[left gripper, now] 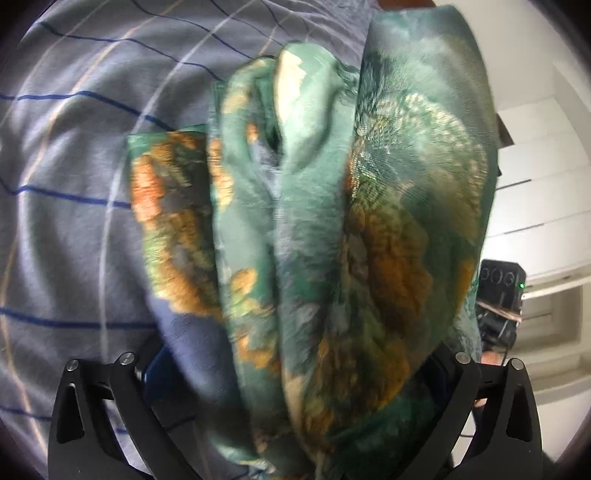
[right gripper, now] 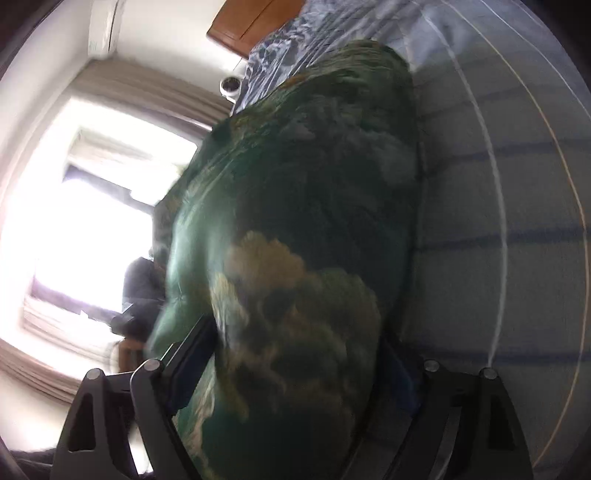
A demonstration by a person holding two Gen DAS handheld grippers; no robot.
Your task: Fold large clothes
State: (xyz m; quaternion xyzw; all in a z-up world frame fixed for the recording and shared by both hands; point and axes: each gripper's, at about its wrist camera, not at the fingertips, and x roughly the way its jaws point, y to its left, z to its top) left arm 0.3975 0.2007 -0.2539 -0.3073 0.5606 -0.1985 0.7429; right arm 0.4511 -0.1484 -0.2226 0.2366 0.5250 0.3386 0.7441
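Green printed cloth [left gripper: 332, 229], patterned with orange and cream blotches, is filling the middle of both wrist views right now. On the left claw [left gripper: 295, 387] the cloth is bunching into several thick vertical folds, spilling up and away from between the two black fingers [left gripper: 125, 406], and it is hiding the pads completely, so I cannot tell whether this claw is pinching it or simply standing wide around it. Beyond and to the left of that claw, a grey bedsheet [left gripper: 74, 184] with thin blue and pale lines is lying under the bundle. Off to the claw's right, a black device [left gripper: 500, 288] with a small green light is showing past the cloth's edge, with white cupboard fronts [left gripper: 535, 184] behind it. Over to the right claw [right gripper: 295, 376]: its fingers are standing wide apart, and the same cloth [right gripper: 295, 221] is sitting between them as one fat, dark green bulge; the picture is smeared, so whether the pads are actually pressing on it is not readable. To this claw's right the striped sheet [right gripper: 498, 221] is stretching away. To its left a bright window [right gripper: 85, 221] with beige curtains is glaring, and a brown wooden board [right gripper: 251, 26] is showing far ahead at the top.
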